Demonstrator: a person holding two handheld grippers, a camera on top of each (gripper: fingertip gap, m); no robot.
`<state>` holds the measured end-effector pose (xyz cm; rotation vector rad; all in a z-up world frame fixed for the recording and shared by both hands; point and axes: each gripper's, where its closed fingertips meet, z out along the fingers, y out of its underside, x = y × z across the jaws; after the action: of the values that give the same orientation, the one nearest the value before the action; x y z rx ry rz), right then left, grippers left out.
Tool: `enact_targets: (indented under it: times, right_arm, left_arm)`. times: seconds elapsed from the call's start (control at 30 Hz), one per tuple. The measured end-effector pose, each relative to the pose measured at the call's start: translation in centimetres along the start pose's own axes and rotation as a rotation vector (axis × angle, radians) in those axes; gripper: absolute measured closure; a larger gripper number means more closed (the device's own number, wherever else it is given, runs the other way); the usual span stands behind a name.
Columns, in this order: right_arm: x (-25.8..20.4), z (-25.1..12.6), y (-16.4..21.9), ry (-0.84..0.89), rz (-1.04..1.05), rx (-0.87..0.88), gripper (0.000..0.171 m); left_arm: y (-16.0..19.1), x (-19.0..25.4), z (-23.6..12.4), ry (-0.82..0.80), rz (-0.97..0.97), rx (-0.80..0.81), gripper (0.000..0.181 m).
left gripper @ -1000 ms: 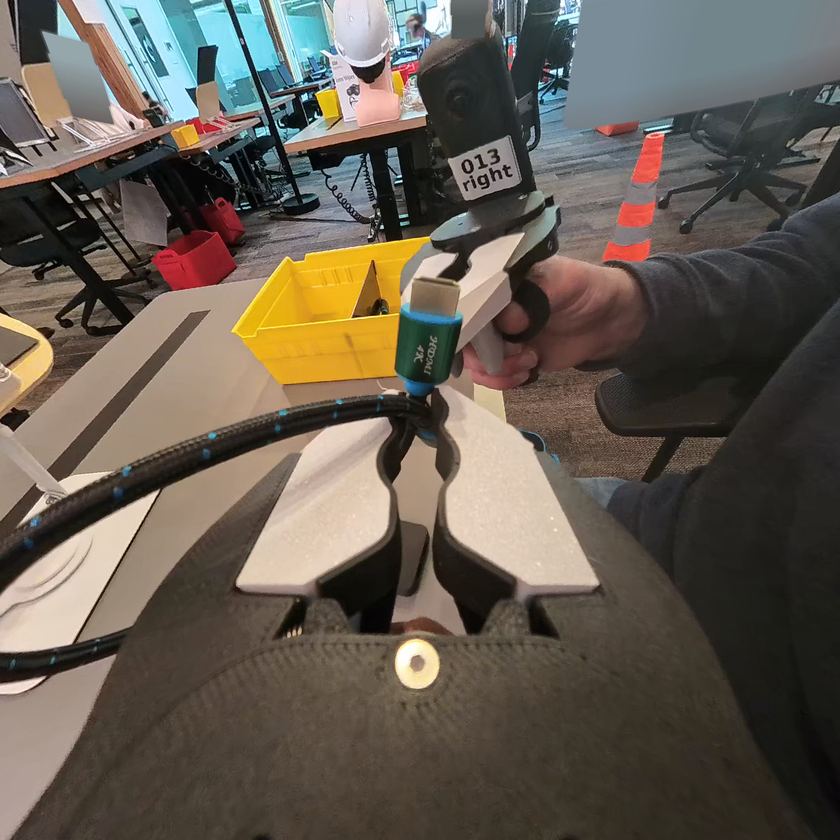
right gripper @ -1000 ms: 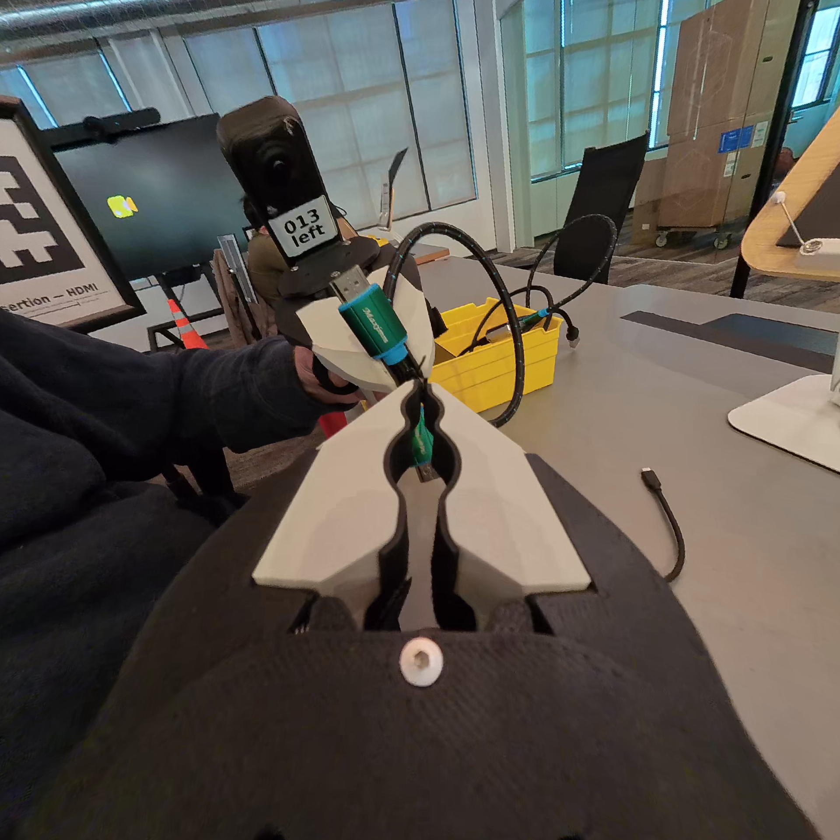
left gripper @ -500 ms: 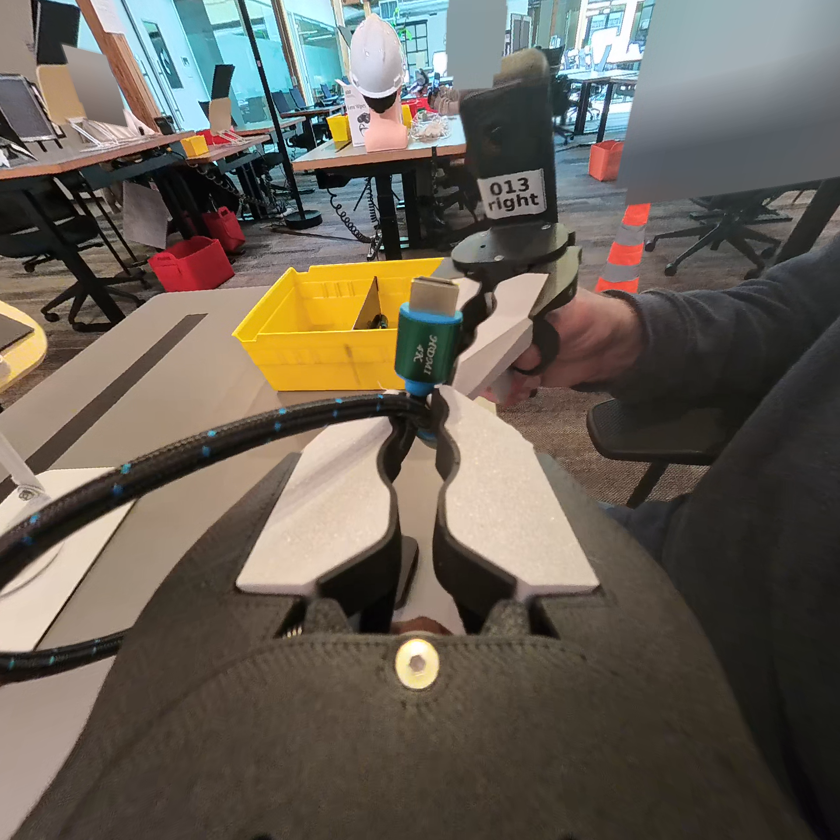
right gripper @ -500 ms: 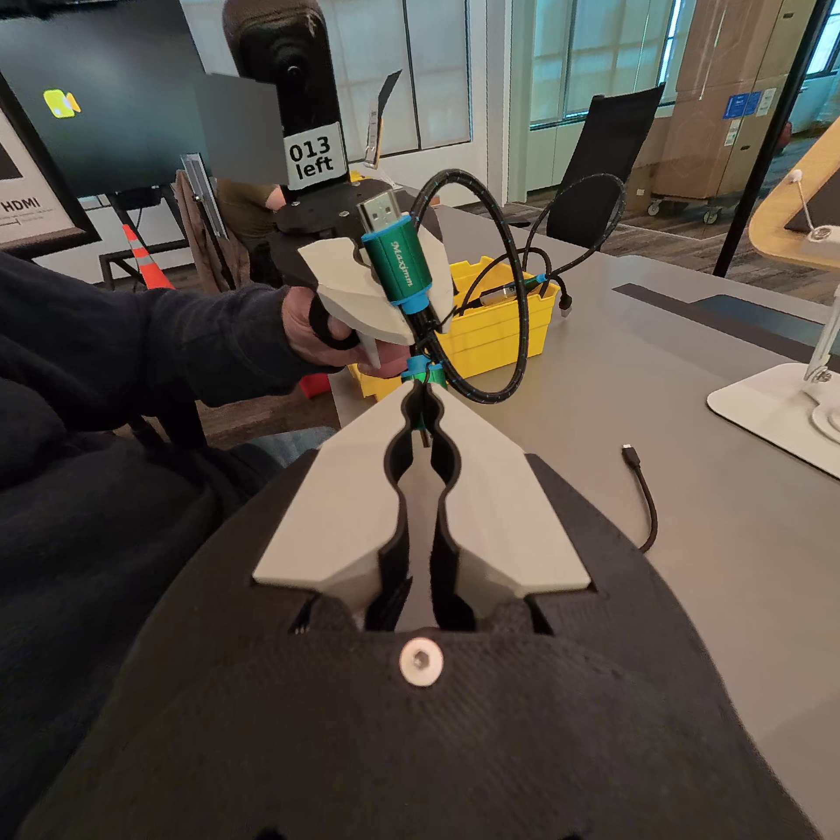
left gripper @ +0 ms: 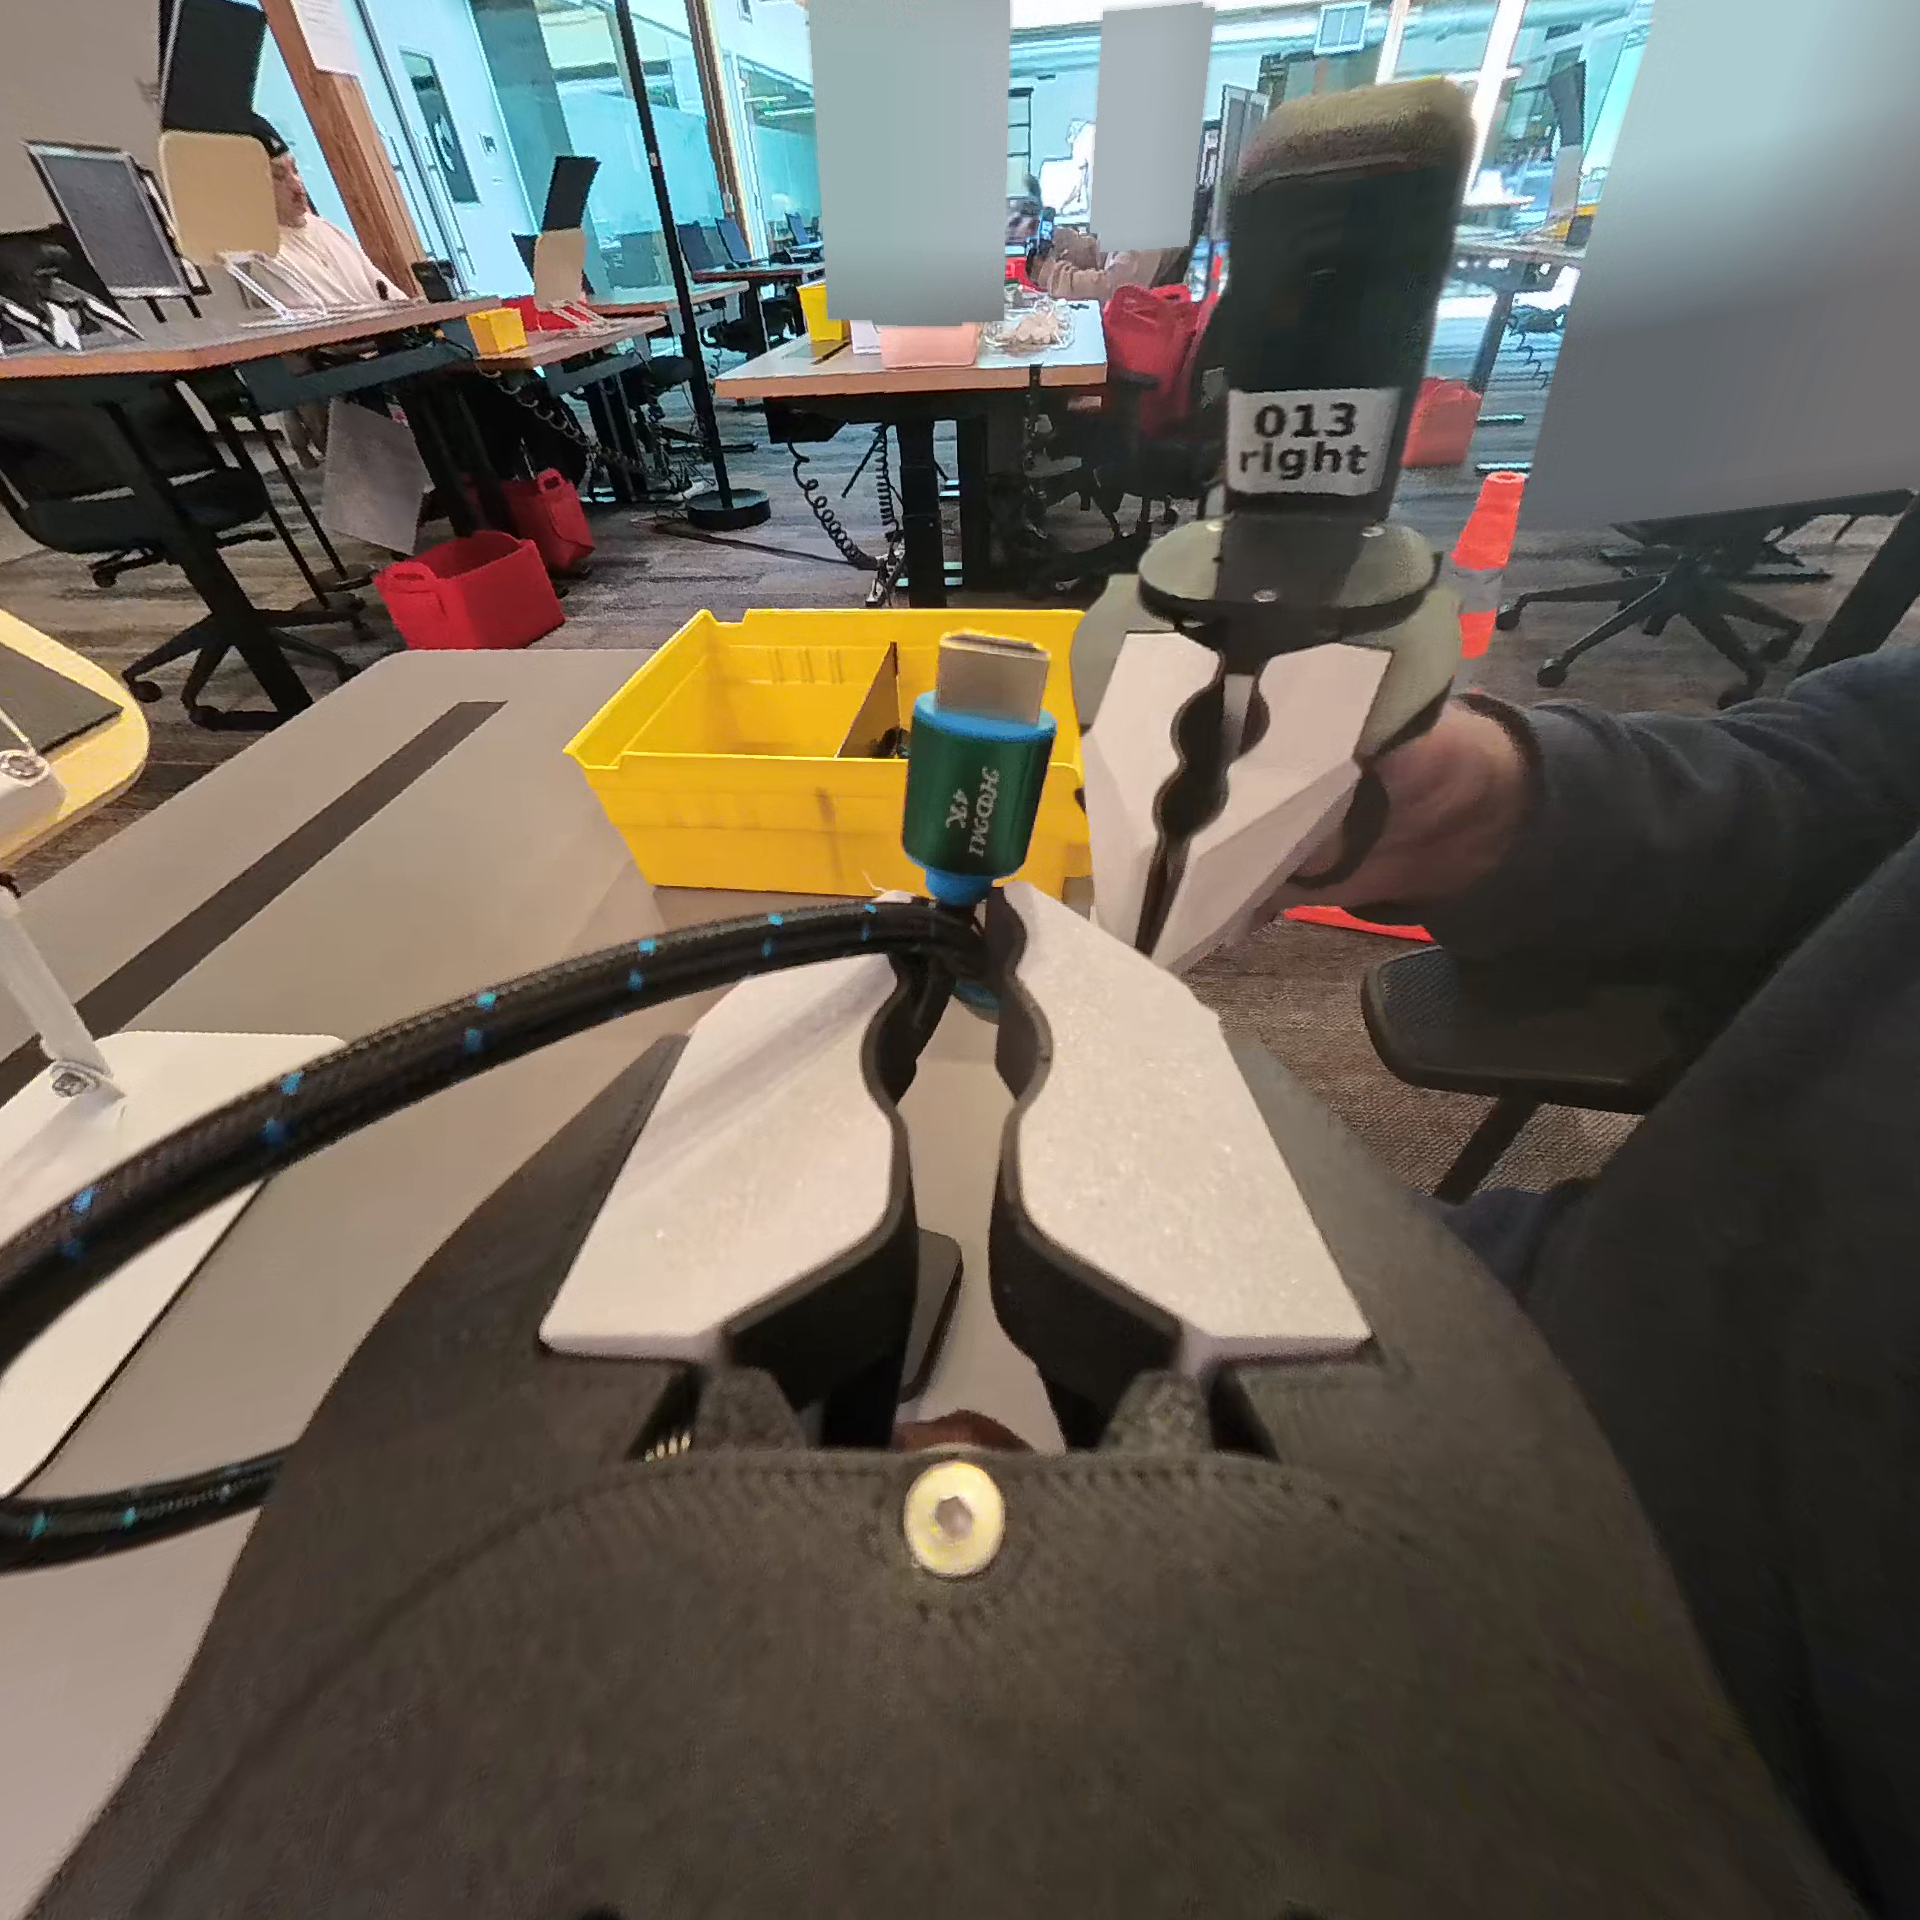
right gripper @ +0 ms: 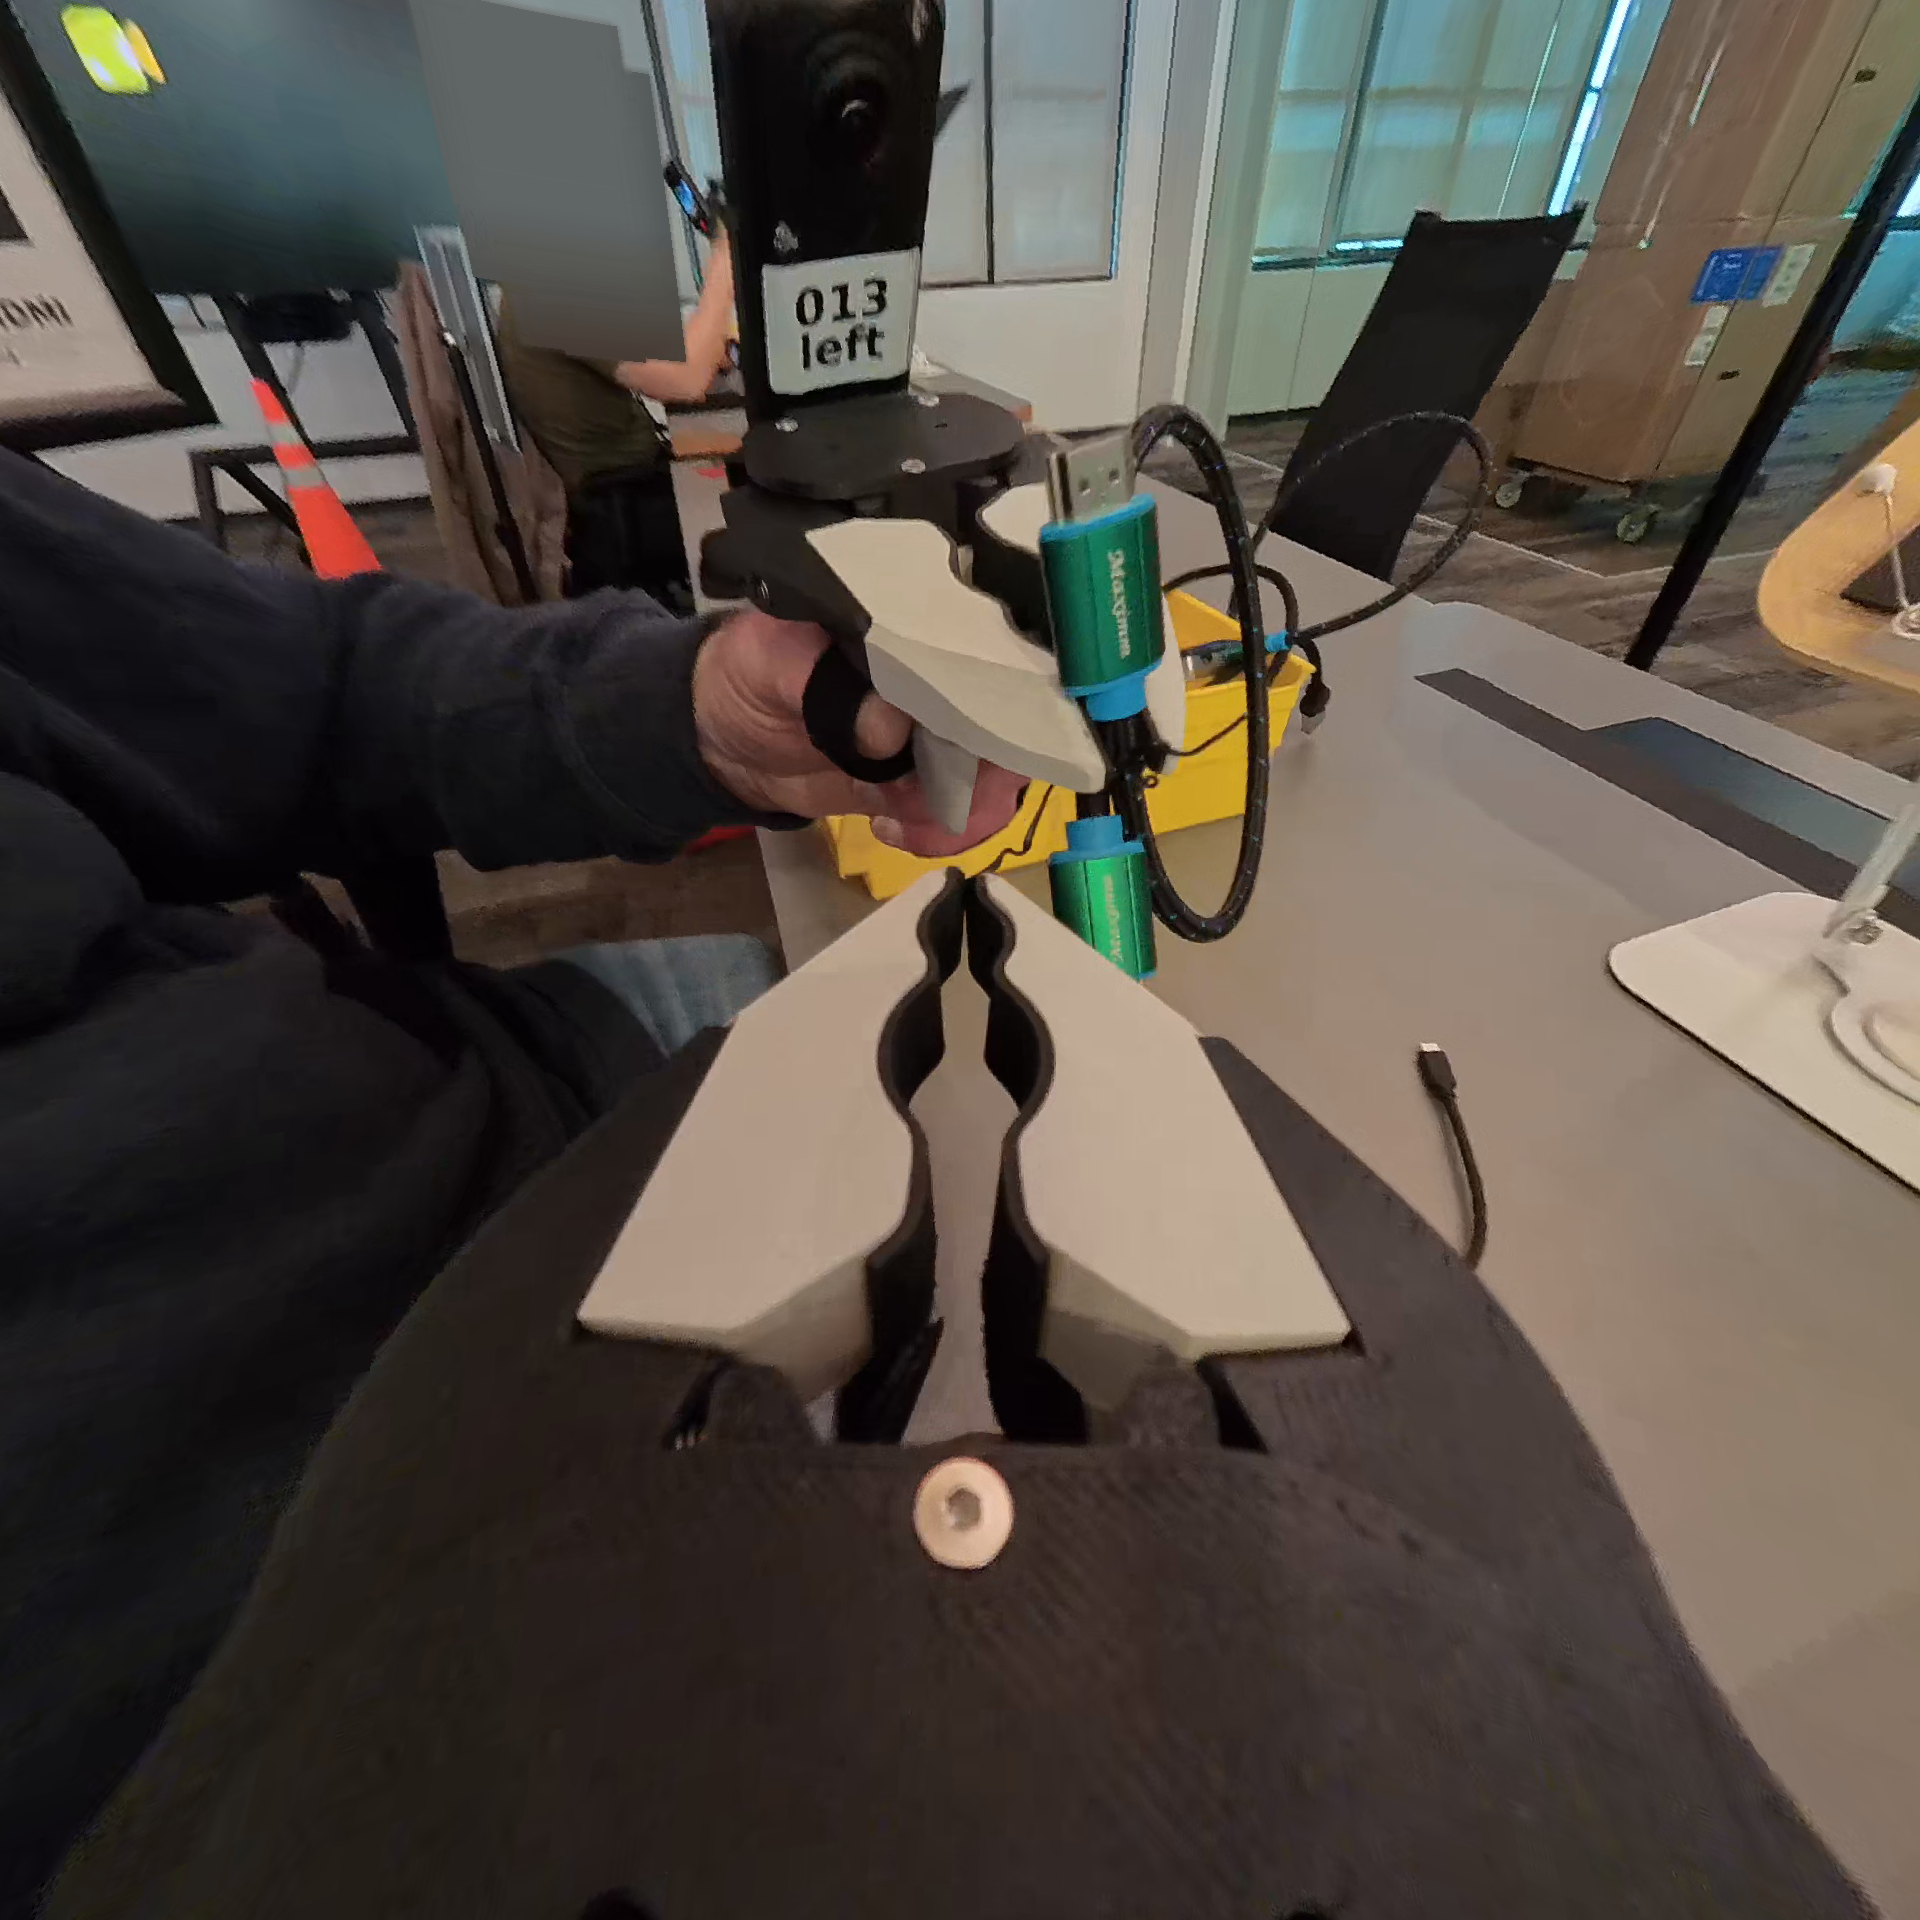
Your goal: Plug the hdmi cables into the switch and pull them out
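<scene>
Left tool (left gripper: 987,925) pinches braided black cable (left gripper: 416,1049) below glossy green plug (left gripper: 977,790).

- A green HDMI plug (left gripper: 977,784) with a blue collar and a bare metal tip is held upright, tip up, above a grey table.
- Its black braided cable (left gripper: 436,1049), flecked with blue, is bent sideways in a loop.
- A second green plug (right gripper: 1103,914) is seen hanging below the first, tip down.
</scene>
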<state>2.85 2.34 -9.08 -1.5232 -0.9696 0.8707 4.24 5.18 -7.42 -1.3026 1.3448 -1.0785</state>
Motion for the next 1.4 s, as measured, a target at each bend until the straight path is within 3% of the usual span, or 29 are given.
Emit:
enact_targets:
  times: [0.37,0.5,0.63,0.8,0.83,1.2,1.3,1.4]
  right_arm:
    - [1.2,1.6,3.3,0.173,-0.256,-0.239,0.171]
    - [1.1,2.0,6.2,0.166,-0.304,-0.361,0.171]
    - [1.9,1.5,4.5,0.182,-0.255,-0.282,0.171]
    - [3.2,0.5,0.8,0.273,-0.218,-0.122,0.171]
    - [3.5,0.5,0.3,0.289,-0.208,-0.1,0.149]
    - [3.4,2.5,0.4,0.251,-0.148,-0.14,0.146]
    - [1.9,2.9,0.0,0.181,-0.178,-0.124,0.163]
    - [2.5,3.3,0.4,0.222,-0.181,-0.179,0.152]
  left_arm:
    - [-0.1,-0.9,-0.1,-0.013,-0.123,0.055,0.172]
    - [-2.8,-3.0,-2.5,-0.03,-0.238,0.2,0.172]
    - [-3.1,-4.4,-4.2,-0.073,-0.228,0.201,0.172]
    - [-1.9,-3.4,-2.5,-0.079,-0.179,0.138,0.172]
    - [-1.7,-3.2,-2.1,-0.077,-0.179,0.134,0.172]
    - [-1.2,-4.4,-2.0,-0.142,-0.269,0.197,0.171]
    - [-1.2,-4.9,-2.4,-0.163,-0.29,0.218,0.171]
    - [-1.5,-5.2,-2.8,-0.185,-0.282,0.23,0.172]
